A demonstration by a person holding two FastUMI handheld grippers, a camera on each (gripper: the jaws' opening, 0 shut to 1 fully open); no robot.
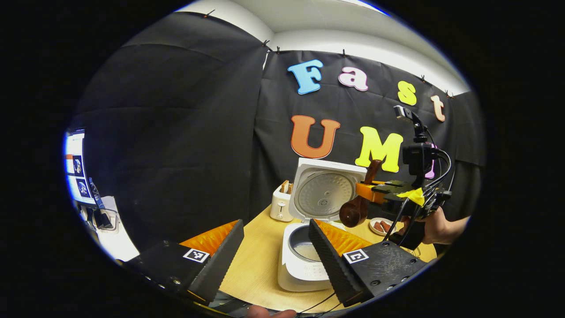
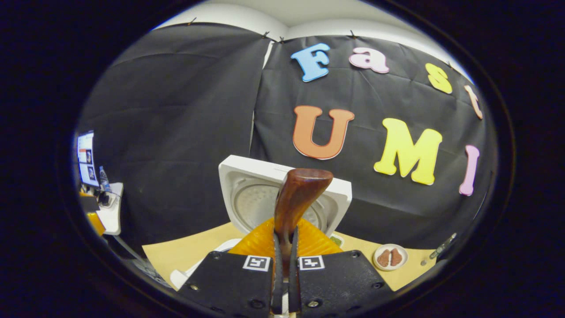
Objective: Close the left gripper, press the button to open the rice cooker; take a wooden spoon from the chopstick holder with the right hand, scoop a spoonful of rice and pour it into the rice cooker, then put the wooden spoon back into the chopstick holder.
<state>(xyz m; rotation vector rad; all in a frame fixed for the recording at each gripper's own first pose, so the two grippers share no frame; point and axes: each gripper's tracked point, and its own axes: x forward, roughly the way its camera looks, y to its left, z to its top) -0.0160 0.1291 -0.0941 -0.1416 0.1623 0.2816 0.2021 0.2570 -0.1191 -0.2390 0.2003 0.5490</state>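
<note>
Above the open rice cooker: wooden spoon clamped in right gripper.
Spoon axis near vertical, bowl down, just right of the pot; left gripper fingers wide, empty, nearer the cooker on the desk.

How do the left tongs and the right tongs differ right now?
The left tongs stand wide open and hold nothing; the right tongs are shut on the wooden spoon. The left tongs hang low in front of the open rice cooker; the right tongs are raised beside its lid, with the spoon's bowl hanging down. Both face the cooker above the wooden table.
</note>
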